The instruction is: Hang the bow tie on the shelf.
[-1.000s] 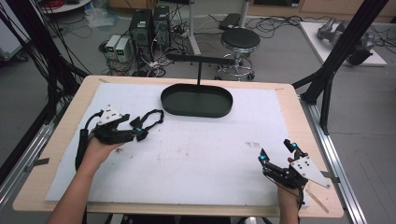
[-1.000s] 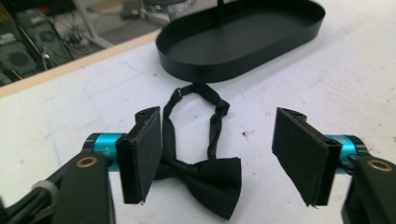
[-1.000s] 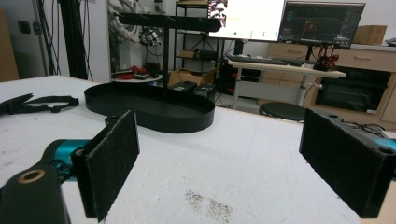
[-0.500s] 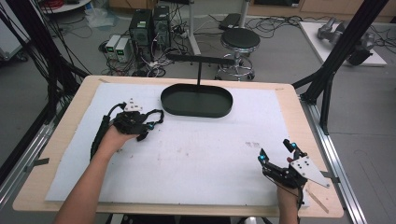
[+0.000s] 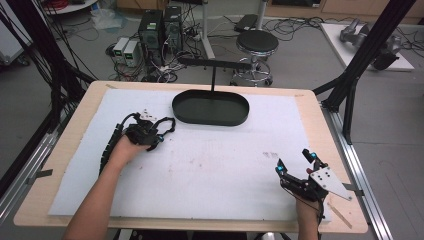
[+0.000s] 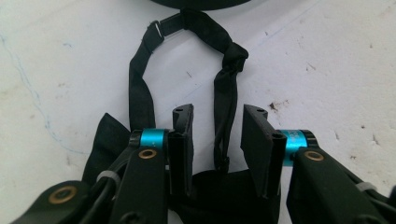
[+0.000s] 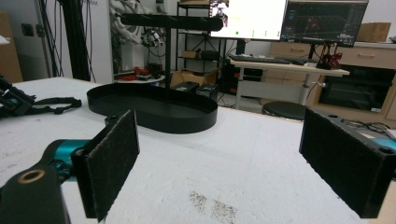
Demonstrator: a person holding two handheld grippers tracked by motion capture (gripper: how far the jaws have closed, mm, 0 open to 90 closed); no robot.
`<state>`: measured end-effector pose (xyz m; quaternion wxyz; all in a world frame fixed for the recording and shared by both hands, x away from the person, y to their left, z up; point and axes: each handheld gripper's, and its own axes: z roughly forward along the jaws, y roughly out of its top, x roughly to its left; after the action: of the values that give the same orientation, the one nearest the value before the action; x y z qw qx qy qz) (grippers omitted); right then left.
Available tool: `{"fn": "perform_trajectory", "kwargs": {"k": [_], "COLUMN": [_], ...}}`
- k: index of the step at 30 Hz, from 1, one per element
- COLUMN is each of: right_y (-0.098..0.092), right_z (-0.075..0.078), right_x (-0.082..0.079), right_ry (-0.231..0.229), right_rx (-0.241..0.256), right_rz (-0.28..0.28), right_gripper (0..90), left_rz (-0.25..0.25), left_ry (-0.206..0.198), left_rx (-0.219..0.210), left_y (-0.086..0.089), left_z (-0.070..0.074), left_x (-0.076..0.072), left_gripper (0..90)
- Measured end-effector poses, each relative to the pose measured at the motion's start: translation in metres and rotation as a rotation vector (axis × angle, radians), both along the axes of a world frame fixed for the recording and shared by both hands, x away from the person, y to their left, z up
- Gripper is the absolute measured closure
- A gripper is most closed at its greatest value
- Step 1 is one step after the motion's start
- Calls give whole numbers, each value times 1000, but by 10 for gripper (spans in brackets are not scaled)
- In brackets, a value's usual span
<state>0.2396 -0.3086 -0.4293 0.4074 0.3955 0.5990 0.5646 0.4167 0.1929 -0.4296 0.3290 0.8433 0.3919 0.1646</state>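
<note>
White sheeting (image 5: 210, 170) covers the wooden worktop (image 5: 65, 125), bare across its middle and front. A black oval tray (image 5: 210, 107) on a T-shaped stand sits near the far edge. The left tongs (image 5: 155, 134), jaws apart, rest over a black fabric strap (image 6: 224, 84) whose loop reaches toward the tray; one strand lies between the jaws. The right tongs (image 5: 295, 167) rest wide apart near the front right corner. Since earlier, the left tongs have moved right, closer to the tray.

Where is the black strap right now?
In the high view the black strap lies on the white mat's left half, just left of the oval black tray, looping ahead of the left gripper.
</note>
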Motion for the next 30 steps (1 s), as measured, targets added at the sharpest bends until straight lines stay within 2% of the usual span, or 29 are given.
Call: {"fn": "perform_trajectory", "kwargs": {"k": [2,3,5,9,11,13,14,15,16,18,22,23,24,25,27,30], "right_y": [0,0,1,1,1,1,1,1,1,1,2,2,2,2,3,3], "right_z": [0,0,-1,-1,-1,-1,-1,-1,-1,-1,-2,-2,-2,-2,-2,-2], "right_x": [0,0,0,0,0,0,0,1,1,1,1,1,1,1,1,1], "right_ry": [-1,0,3,2,4,4,3,2,2,2,8,8,9,7,10,11], "right_rx": [-1,-2,-3,-4,-1,-2,-2,-4,-4,-8,-3,-3,-1,-3,-3,-3], "right_rz": [1,1,4,4,2,3,3,4,4,3,4,4,4,4,5,5], "right_gripper": [112,112,112,112,112,112,112,112,112,112,112,112,112,112,112,112], "left_rz": [-2,-7,-13,-14,-17,-22,-23,-23,-27,-23,2,2,25,33,47,72], "left_ry": [7,27,37,39,39,29,-1,-1,-32,-69,-141,-141,-177,-196,-248,-337], "left_rx": [0,-8,-5,-7,-9,-17,-42,-42,-82,-132,-263,-263,-350,-380,-424,-466], "left_y": [0,0,0,-1,-2,-2,-2,-2,-2,0,7,7,11,13,16,19], "left_z": [0,-2,-3,-2,-1,0,4,4,10,16,29,29,36,40,46,54], "left_x": [0,1,1,0,-1,-2,-4,-4,-6,-9,-14,-14,-17,-18,-21,-24], "left_gripper": [685,702,730,854,864,866,867,867,867,867,867,868,868,868,868,868]}}
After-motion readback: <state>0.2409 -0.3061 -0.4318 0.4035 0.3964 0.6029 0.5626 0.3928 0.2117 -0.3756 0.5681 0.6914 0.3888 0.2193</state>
